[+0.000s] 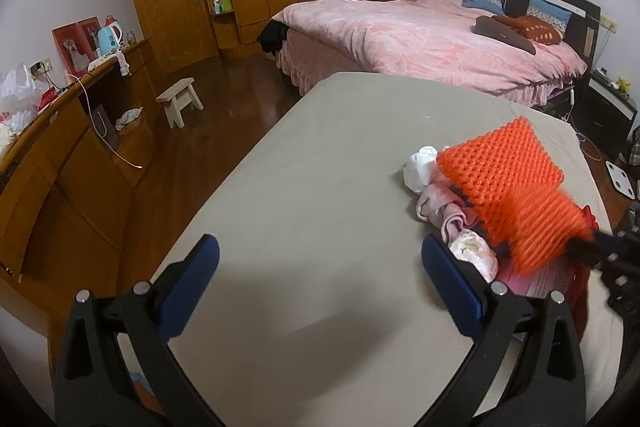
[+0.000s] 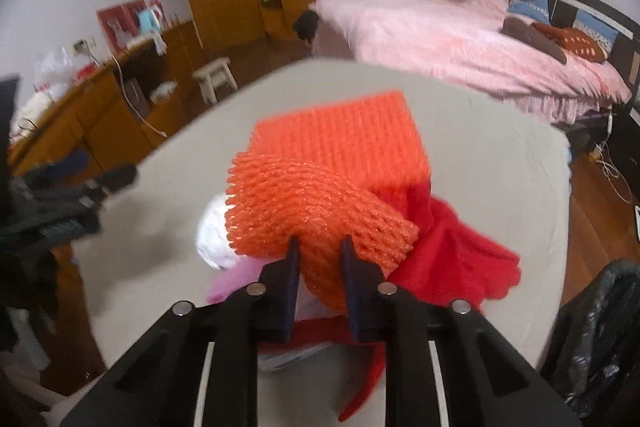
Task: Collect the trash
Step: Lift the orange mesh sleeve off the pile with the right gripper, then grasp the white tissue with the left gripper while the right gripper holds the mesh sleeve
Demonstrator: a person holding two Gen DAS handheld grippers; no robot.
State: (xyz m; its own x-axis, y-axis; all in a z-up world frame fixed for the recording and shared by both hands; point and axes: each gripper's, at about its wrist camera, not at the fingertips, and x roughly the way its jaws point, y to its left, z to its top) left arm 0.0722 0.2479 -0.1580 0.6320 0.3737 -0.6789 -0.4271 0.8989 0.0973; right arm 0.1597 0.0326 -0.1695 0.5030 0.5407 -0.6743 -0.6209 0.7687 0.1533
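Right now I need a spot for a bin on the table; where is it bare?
The table is bare between the left gripper and its far edge. Crowded on the right: orange foam net, white tissues, red cloth.

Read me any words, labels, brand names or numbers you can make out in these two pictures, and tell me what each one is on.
None can be read.
Pink printed sheet under the trash pile: lines of print, too small and blurred.
Brown cushion on the bed: a small mark, too tiny to read.
Red framed picture on the wooden cabinet: no legible lettering.
Bottles on the wardrobe shelves: labels too small.
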